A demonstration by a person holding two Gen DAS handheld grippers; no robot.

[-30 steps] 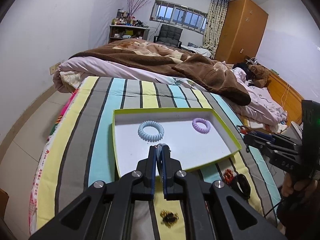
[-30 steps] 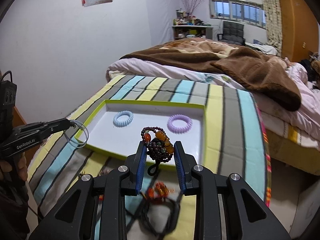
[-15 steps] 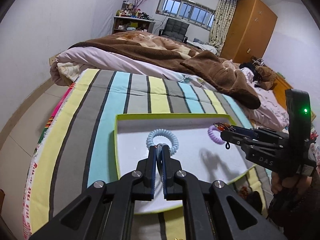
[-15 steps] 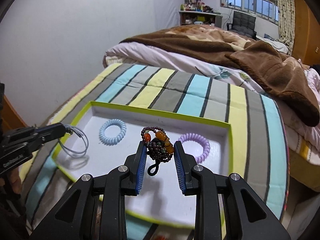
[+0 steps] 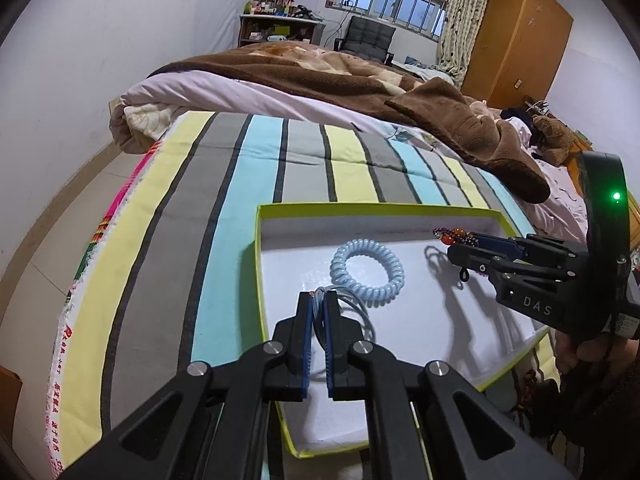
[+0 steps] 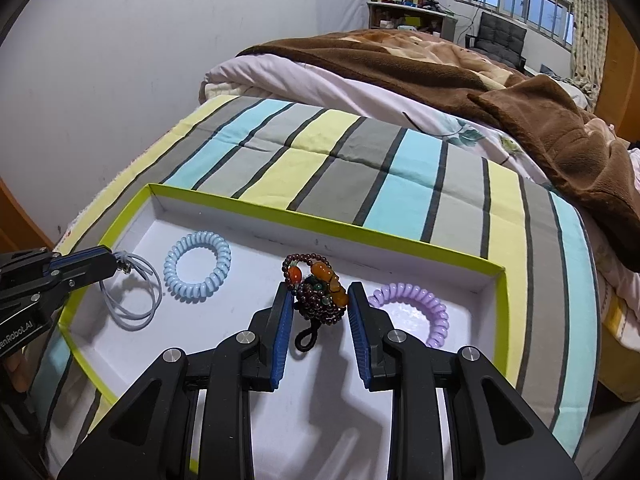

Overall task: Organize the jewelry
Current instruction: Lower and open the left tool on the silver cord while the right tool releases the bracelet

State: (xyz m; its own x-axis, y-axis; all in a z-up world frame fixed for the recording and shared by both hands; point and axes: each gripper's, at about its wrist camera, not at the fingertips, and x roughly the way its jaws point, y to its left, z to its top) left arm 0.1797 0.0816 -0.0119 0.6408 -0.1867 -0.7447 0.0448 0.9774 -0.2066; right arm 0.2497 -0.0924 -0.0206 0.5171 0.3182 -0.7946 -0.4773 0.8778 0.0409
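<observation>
1. Overhead, the left gripper (image 5: 319,305) was clamped narrowly on a thin pale-blue looped cord (image 6: 132,294), whose loops hung from the fingertips onto the floor of a shallow white cardboard tray with a lime-green rim (image 6: 320,227).
2. Just ahead and to the right of those fingertips lay a light-blue spiral coil hair tie (image 5: 367,270), flat on the tray floor, close to the cord's loops.
3. The right gripper (image 6: 319,300) pinched a bunched dark-red beaded bracelet with orange stones (image 6: 318,294) between its blue pads (image 6: 282,332), the beads held above the tray with a black loop dangling beneath.
4. Right of that gripper's fingers rested a lilac spiral coil hair tie (image 6: 416,308), also inside the tray.
5. The tray sat on a striped bedspread of grey, turquoise and yellow (image 6: 360,160); beyond it a brown fleece blanket (image 6: 540,112) lay rumpled across the bed.
</observation>
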